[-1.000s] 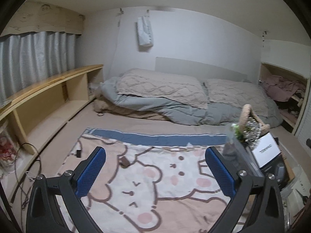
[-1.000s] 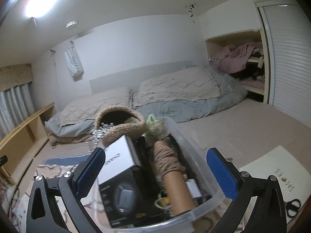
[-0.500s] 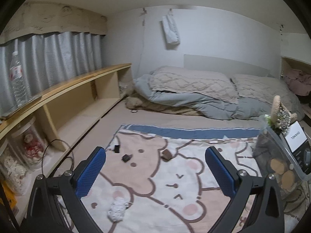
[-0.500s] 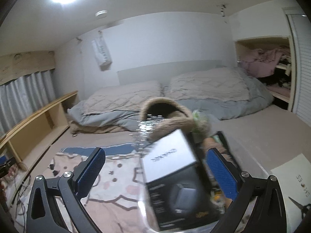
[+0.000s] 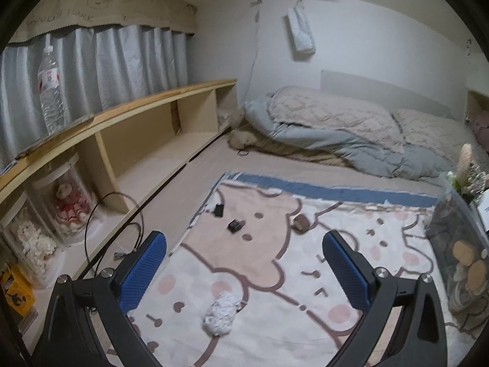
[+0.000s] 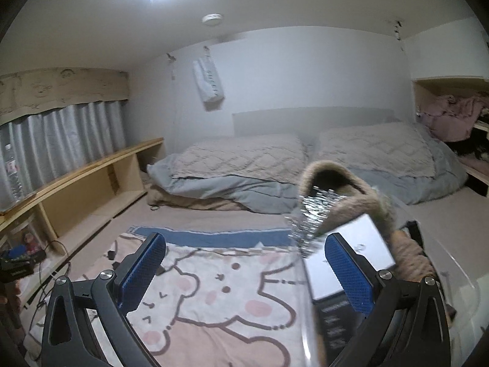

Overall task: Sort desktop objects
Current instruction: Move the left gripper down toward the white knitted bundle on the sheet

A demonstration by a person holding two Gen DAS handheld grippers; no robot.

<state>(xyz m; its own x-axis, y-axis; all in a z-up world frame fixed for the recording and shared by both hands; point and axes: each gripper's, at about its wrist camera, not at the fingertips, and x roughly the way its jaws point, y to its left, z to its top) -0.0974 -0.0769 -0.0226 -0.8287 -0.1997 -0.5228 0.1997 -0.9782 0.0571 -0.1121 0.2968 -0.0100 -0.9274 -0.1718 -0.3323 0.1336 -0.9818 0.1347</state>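
My left gripper [image 5: 244,269] is open above a pink cartoon rug [image 5: 275,275], nothing between its blue pads. On the rug lie a fluffy grey-white ball [image 5: 220,313] just ahead, a small black item [image 5: 236,224], another black piece [image 5: 219,209] and a brown lump [image 5: 302,222]. A clear plastic bin [image 5: 458,250] full of things stands at the rug's right edge. My right gripper [image 6: 244,272] is open too, over the same rug [image 6: 214,305], with the bin [image 6: 452,278] under its right finger. A black-and-white box [image 6: 351,263] and a furry beige slipper [image 6: 339,189] stick out of it.
A low wooden shelf [image 5: 122,128] runs along the left wall with a water bottle [image 5: 52,91] on top and clear jars of plush toys [image 5: 67,202] below. Cables [image 5: 116,214] trail on the floor beside it. Bedding [image 5: 336,134] fills the far side.
Both grippers have swung left, away from the bin and over the rug. The bin has slid toward the right edge of each view. The small objects on the rug have come into sight.
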